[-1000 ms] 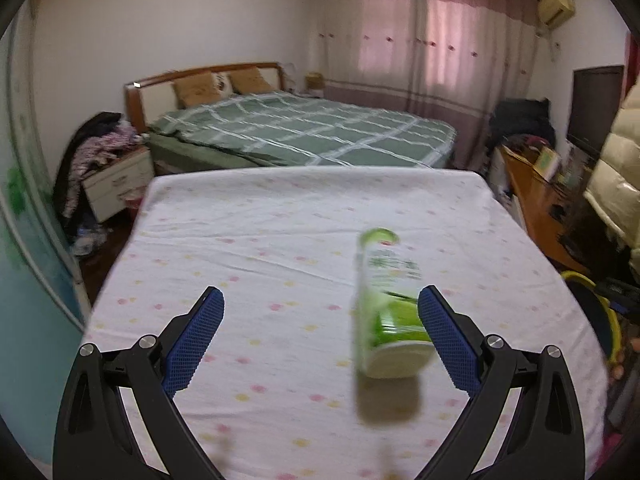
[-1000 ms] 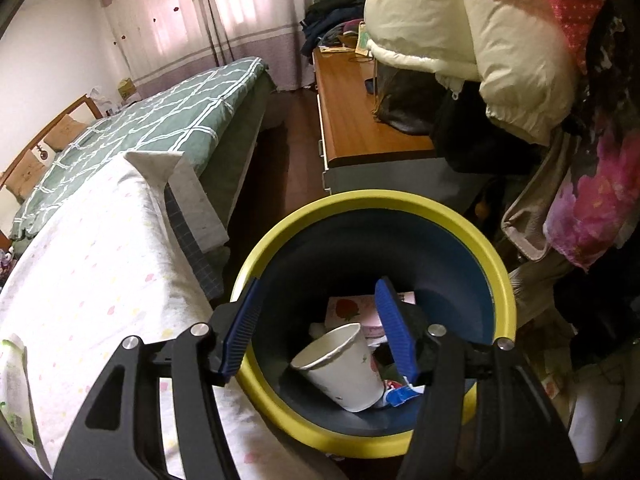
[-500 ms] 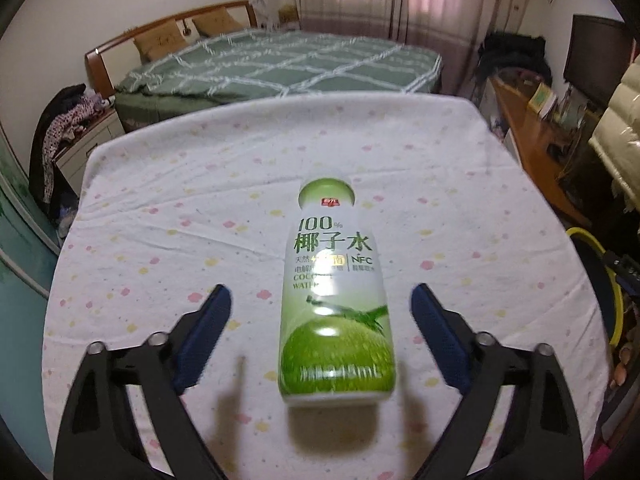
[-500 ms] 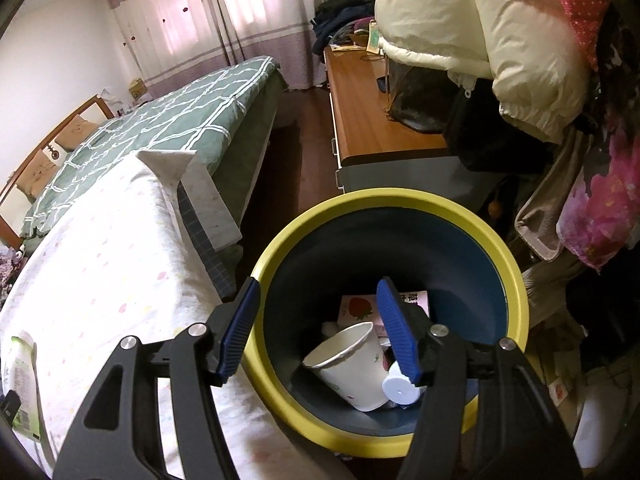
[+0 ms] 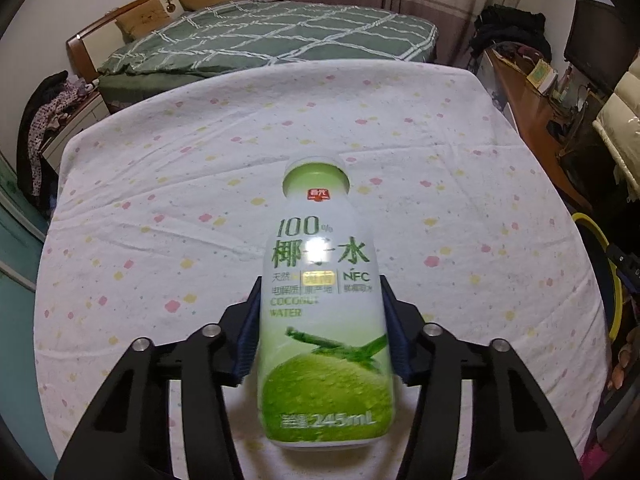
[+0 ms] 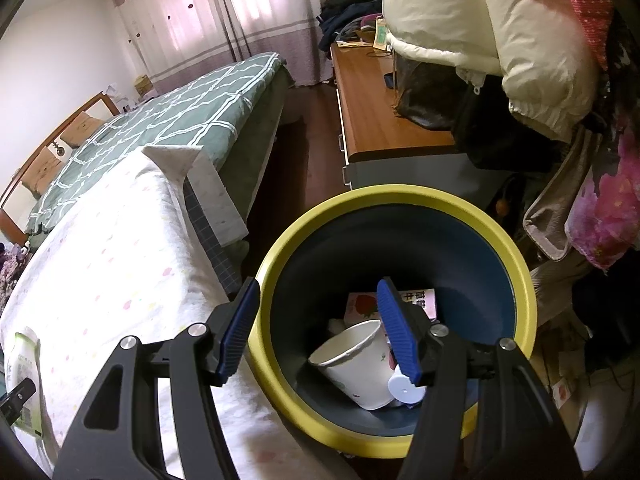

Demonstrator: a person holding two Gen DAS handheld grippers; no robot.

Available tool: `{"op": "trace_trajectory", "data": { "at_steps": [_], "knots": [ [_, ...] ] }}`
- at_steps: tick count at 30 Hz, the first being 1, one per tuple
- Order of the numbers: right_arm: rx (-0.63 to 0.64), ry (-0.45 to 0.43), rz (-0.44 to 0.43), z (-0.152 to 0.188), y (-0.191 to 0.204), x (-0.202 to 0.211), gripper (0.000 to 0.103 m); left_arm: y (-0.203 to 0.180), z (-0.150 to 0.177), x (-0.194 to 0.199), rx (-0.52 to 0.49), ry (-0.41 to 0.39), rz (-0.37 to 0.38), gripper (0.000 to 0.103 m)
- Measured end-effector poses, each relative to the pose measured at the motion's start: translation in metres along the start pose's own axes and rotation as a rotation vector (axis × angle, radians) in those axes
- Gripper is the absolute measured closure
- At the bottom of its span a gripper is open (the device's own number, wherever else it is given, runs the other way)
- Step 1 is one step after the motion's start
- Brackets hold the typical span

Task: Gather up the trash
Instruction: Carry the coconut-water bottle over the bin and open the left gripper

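Bottle (image 5: 325,320) of coconut water lay on the flower-print sheet (image 5: 160,208), cap pointing away, squeezed at mid-body between the blue pads of the left claw (image 5: 320,328). Open sheet spread all around it; the sheet's far edge ran just before a green checked bed (image 5: 272,40), and its right edge dropped off beside a wooden desk (image 5: 524,116). The right claw (image 6: 320,330) hung with its fingers spread wide and nothing between them, over the yellow rim of a bin (image 6: 400,196) that stood against the sheet's edge. A paper cup (image 6: 356,364) and a carton (image 6: 362,306) lay in the bin's bottom. Dark floor (image 6: 296,168) separated bed and desk.
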State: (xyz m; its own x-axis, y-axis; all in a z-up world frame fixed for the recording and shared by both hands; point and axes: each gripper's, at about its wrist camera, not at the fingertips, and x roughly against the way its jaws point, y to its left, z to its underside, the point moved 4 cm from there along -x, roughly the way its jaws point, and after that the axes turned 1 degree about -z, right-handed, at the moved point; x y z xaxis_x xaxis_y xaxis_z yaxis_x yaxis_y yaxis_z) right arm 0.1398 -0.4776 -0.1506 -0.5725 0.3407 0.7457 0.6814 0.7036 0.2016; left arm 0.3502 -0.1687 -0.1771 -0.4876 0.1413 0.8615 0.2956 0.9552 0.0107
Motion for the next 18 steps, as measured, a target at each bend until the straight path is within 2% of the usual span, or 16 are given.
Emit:
{"op": "trace_trajectory", "data": {
  "at_steps": [11, 18],
  "knots": [
    [-0.007, -0.011, -0.014, 0.001, 0.000, 0.003, 0.045, -0.017, 0.007, 0.014, -0.023, -0.037, 0.011, 0.052],
    [0.027, -0.026, -0.052, 0.008, -0.003, 0.020, 0.045, -0.057, 0.008, 0.041, -0.092, -0.078, 0.078, 0.052]
  ]
}}
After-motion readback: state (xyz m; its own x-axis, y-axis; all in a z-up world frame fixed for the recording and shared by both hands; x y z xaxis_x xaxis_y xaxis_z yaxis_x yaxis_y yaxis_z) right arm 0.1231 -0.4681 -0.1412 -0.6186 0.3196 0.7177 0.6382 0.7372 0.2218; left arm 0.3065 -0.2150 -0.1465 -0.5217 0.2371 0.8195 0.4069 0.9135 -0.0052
